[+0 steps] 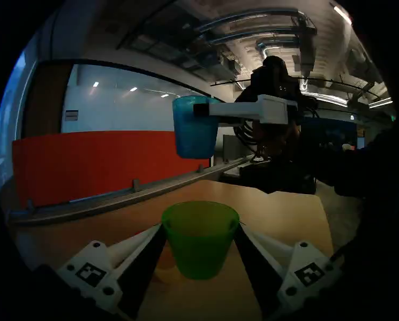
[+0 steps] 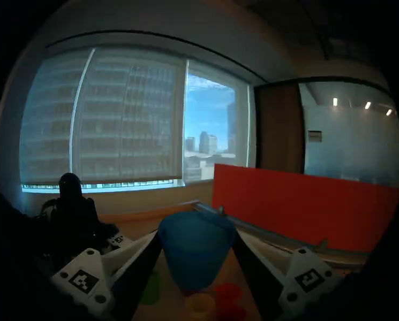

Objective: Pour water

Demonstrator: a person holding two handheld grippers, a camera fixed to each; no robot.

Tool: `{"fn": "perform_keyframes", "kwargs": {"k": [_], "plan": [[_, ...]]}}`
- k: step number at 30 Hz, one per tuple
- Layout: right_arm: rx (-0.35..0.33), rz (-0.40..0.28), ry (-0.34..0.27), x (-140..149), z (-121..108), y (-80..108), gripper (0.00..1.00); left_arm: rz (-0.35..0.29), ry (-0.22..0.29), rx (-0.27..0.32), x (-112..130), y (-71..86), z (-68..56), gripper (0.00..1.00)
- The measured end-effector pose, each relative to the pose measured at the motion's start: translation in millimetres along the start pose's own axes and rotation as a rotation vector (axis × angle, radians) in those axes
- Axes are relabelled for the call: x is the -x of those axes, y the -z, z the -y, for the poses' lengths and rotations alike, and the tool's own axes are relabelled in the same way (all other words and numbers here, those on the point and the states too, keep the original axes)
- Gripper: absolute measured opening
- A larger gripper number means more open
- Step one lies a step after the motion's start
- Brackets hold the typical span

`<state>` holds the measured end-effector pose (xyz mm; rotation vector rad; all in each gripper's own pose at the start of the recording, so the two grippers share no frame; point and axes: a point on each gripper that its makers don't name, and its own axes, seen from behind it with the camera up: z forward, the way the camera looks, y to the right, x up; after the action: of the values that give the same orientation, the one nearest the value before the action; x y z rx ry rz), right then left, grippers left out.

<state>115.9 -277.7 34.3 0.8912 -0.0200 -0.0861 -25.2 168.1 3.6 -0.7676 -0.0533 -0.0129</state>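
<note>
- Evidently the left gripper [image 1: 199, 231] is pinching the green cup [image 1: 201, 249], with one finger against each side, high on its wall. The cup sits low over the wooden table [image 1: 285, 214]; whether its base rests on the wood I cannot tell.
- That cup looks like thin, translucent plastic. I judge it light, a little springy, smooth and tapered, so it could slide down out of a loose pinch or buckle under a hard one. Just under the rim, where the taper is widest, seems the safest place to hold it.
- It stands upright with its mouth up. No water line shows through the wall, so I judge it empty or nearly so, though the dim light leaves that unsure.
- Higher up and beyond it, the blue cup [image 1: 195, 128] hangs upright in the air, clamped by the right gripper [image 1: 203, 113]. A person [image 1: 277, 80] stands dark behind.
- In the right gripper view the blue cup sits between both fingers, pressed on each side around mid-height. It looks like the same sort of plastic. If it carries the water it is the heavier of the two, and it calls for a slow, steady tilt.
- What it contains is unclear — no level can be made out through the wall.
- Under it on the table lie a green piece [image 2: 152, 289], a yellow piece [image 2: 199, 306] and a red piece [image 2: 227, 294], all too blurred to name.
</note>
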Motion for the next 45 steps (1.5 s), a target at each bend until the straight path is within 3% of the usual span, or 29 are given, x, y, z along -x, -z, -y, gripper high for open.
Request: {"fn": "perform_keyframes", "kwargs": {"k": [15,32,45], "plan": [[0.026,0.059,0.004,24,-9,19.3,0.92,0.066,-0.012,0.006,9,7.8,0.0,0.86],[0.036,0.213,0.061,90,-17,44.9,0.92,0.302,-0.058,0.031,66,10.9,2.3,0.86],[0.034,0.304,0.091,131,-23,52.9,0.92,0.450,-0.065,0.026,112,5.3,15.3,0.86]]}}
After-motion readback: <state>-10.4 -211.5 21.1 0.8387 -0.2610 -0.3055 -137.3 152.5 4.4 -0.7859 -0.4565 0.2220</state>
